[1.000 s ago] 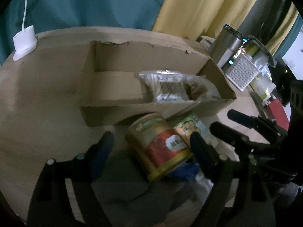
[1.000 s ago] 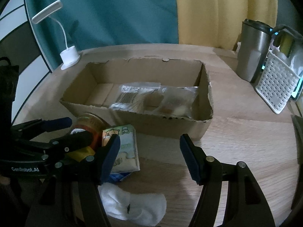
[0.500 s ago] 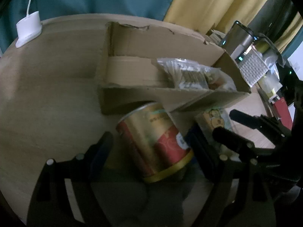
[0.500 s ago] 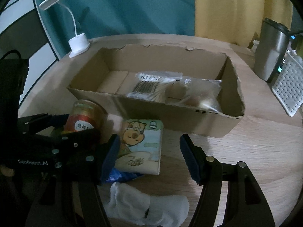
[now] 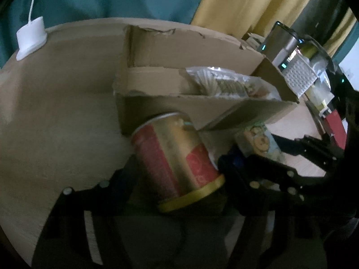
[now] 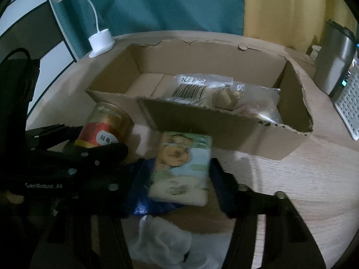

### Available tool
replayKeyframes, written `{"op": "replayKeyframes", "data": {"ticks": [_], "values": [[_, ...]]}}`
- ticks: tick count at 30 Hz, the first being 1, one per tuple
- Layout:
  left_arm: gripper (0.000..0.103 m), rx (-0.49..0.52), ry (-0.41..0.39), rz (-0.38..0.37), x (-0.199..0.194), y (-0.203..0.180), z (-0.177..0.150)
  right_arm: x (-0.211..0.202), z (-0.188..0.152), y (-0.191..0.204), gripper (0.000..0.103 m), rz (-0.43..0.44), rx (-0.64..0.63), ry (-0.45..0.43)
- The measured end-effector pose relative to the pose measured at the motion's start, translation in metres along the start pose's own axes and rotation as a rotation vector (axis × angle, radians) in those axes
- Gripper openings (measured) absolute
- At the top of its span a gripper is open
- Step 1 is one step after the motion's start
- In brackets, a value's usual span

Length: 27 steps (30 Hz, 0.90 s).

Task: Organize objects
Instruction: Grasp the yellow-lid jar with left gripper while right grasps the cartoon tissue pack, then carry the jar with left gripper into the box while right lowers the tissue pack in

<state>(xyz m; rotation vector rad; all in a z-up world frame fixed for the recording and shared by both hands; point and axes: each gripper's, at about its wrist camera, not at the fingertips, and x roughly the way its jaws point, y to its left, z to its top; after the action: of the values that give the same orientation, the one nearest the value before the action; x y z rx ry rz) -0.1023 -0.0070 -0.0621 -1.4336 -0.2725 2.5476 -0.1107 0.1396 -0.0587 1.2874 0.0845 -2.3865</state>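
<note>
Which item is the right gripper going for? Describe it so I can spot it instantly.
Start at the open cardboard box in the middle of the wooden table. Just in front of its near wall lies a flat tissue pack, between the right gripper fingers. Unlike the red-and-gold can beside it, it is soft, pale and shows a cartoon bear.

Glossy metal can (image 5: pixel 177 157), matt cardboard box (image 6: pixel 224 123)

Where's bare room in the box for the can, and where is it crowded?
The box's left end, between its left wall and the plastic bags, is bare cardboard. The right half is crowded with those bags. In front, the can, tissue pack and both grippers crowd the table.
</note>
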Motion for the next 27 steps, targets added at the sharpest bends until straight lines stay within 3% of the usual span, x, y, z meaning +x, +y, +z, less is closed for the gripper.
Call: {"op": "replayKeyframes", "data": {"ticks": [27], "values": [[0.066, 0.047, -0.100, -0.007, -0.039, -0.019, 0.000, -0.038, 0.000, 0.000, 0.052, 0.003, 0.010, -0.103]]}}
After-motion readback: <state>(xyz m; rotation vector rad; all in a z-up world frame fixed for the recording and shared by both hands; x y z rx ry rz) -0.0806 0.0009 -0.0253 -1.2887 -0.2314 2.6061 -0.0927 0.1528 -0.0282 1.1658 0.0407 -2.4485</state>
